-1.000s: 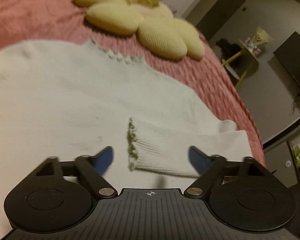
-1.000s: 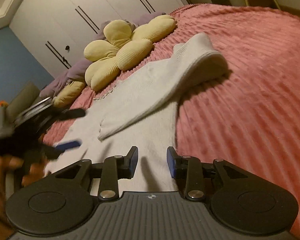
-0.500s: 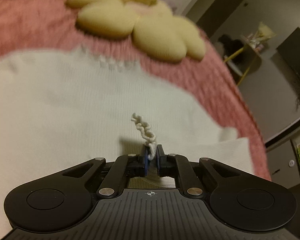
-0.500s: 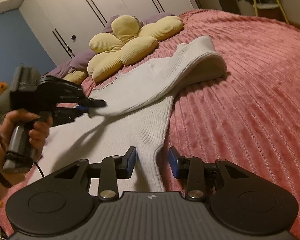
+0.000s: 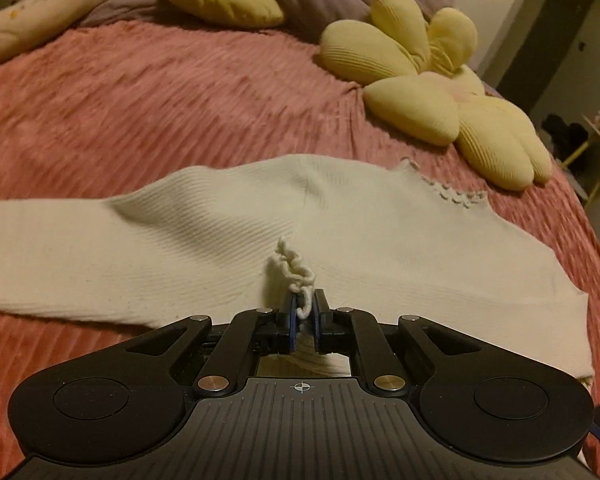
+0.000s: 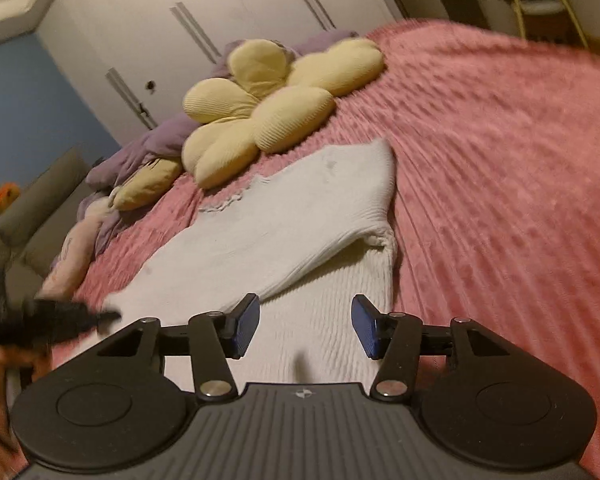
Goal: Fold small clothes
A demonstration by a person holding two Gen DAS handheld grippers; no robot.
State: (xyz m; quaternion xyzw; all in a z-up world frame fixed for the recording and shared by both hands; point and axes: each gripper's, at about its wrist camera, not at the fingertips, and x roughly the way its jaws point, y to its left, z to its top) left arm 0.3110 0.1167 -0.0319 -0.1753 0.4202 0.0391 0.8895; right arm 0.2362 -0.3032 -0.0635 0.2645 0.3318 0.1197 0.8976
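The left gripper (image 5: 304,314) was clamped on the frilly cuff (image 5: 294,270) of the sweater (image 5: 220,240). The right gripper (image 6: 305,330) hung spread over the sweater's hem, holding nothing. The sweater lay mid-bed (image 6: 500,160), sleeve folded across; a flower pillow (image 6: 268,112) sat beyond near the head.
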